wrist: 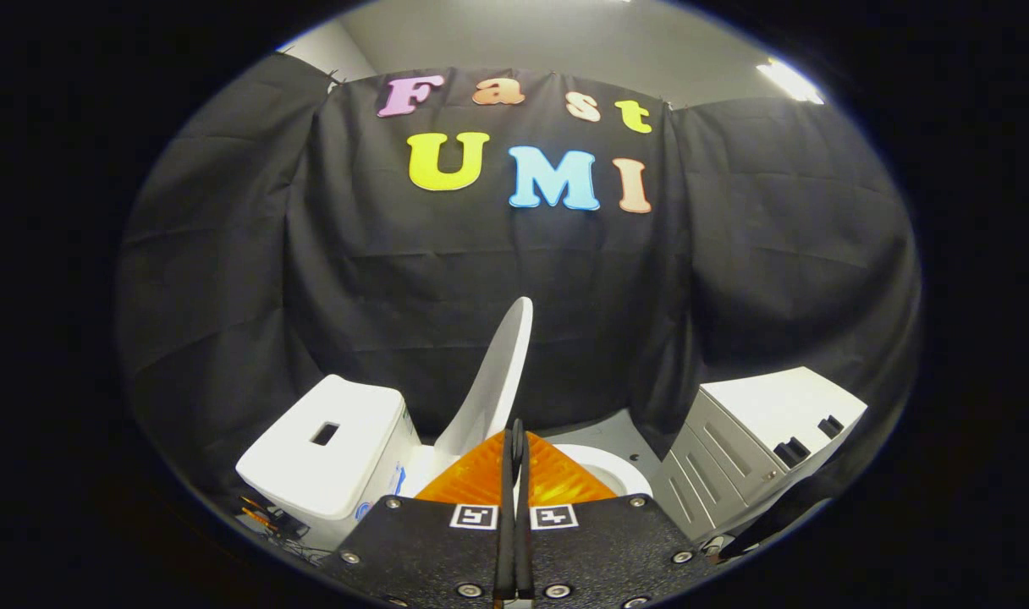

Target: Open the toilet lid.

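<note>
Claw: the gripper (515, 440) is seen with its two fingers pressed flat together, clenched on nothing; the tips are set just in front of the raised lid's lower edge, and whether they touch it cannot be told.
Finger shape: two thin upright blades are flanked by ridged, wedge-shaped pads, mounted on a rough-grained plate with bolts and two square markers.
Toilet lid (499, 381): a smooth, glossy, rounded oval shell is stood nearly upright, tilted slightly, beyond the fingertips and above the bowl.
Toilet bowl (616, 470): a smooth curved rim is partly seen just ahead of the fingers, to their right.
Tank (332, 444): a boxy, rounded-cornered body with a rectangular slot in its flat top is placed left of the lid.
Cabinet (756, 444): a pale, square-edged unit with panelled fronts is set to the right, apart from the bowl.
Cloth wall (396, 288): a matte, creased fabric is hung behind everything.
</note>
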The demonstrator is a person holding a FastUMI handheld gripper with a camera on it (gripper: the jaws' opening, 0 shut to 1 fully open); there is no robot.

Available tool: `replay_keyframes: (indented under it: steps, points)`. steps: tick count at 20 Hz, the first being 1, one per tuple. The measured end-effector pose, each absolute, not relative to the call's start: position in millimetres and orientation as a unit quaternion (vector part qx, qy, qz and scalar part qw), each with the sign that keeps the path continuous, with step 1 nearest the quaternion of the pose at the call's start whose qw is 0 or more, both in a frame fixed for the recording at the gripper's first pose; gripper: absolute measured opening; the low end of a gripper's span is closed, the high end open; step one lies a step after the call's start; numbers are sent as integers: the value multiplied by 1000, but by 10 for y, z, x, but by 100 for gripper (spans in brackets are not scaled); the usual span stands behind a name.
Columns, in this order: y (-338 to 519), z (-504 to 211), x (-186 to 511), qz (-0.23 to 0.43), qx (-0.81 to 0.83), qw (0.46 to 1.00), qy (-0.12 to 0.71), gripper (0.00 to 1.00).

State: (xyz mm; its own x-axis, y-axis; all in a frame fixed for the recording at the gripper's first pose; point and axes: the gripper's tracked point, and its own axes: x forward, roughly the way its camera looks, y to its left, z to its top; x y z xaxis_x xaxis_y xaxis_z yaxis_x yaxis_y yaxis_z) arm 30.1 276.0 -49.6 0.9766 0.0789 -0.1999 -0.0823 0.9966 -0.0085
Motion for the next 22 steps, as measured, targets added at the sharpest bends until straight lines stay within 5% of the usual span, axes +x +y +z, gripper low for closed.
replay_keyframes:
  steps: [22]
  points:
    - [3956,-249,131,158,-21,986,42,0]
